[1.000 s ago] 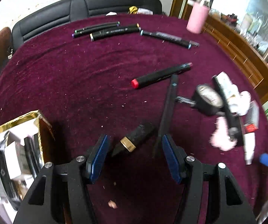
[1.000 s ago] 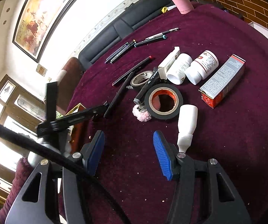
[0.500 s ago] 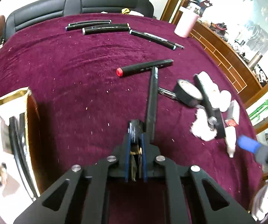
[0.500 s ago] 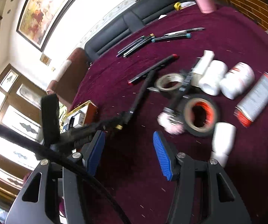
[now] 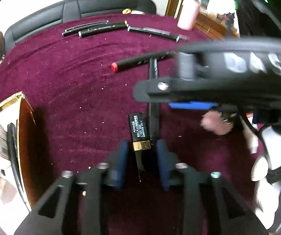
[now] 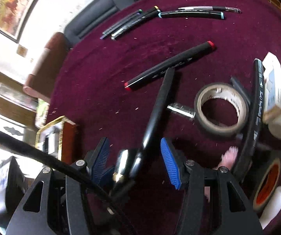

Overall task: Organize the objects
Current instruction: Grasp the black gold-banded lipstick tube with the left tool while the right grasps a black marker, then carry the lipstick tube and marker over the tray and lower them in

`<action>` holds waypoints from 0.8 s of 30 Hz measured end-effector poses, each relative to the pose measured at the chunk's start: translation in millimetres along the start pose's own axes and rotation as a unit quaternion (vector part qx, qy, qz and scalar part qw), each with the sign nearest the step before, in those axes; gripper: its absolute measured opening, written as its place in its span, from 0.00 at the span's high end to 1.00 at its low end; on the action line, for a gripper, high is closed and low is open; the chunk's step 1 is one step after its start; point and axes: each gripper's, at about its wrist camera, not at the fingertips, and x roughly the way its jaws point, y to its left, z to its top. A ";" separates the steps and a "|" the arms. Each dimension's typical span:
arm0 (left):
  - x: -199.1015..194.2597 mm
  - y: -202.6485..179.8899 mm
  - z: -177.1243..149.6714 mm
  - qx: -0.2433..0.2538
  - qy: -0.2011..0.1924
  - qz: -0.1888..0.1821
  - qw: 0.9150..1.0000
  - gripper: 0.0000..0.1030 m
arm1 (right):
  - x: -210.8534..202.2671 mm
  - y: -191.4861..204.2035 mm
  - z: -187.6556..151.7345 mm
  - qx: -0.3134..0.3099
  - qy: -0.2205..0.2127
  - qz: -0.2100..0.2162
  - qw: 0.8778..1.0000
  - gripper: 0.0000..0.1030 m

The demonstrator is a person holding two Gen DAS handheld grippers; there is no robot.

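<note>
Maroon cloth covers the desk (image 5: pixel 62 82). Left gripper (image 5: pixel 142 150), jaws just reopened, straddles a gold-banded black tube (image 5: pixel 139 132), seemingly untouched. Right gripper (image 6: pixel 135 154), jaws apart, crowds over a long black pen (image 6: pixel 158 107); tape roll (image 6: pixel 221 109) nearby.

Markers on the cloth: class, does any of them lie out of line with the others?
Yes. The red-capped marker lies alone mid-cloth, away from the tidy row of markers at the far edge. A long black pen butts against its side almost crosswise, forming a T.
</note>
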 end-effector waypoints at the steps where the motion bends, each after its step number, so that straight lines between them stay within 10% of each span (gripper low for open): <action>1: 1.4 -4.1 0.7 0.006 -0.001 0.007 1.000 0.66 | 2.9 -0.9 2.1 0.000 0.003 -0.011 1.000 0.48; 14: -63.0 17.3 -30.7 -0.068 -0.061 -0.096 0.991 0.84 | 16.6 20.1 17.7 -0.068 0.000 -0.113 0.991 0.50; 19: -88.7 28.1 -42.8 -0.087 -0.089 -0.125 0.984 0.84 | 24.9 38.7 11.1 -0.120 -0.002 -0.141 0.983 0.84; 24: -89.5 27.7 -52.1 -0.087 -0.079 -0.118 0.986 0.84 | 16.6 28.5 4.6 -0.109 0.004 -0.114 0.987 0.86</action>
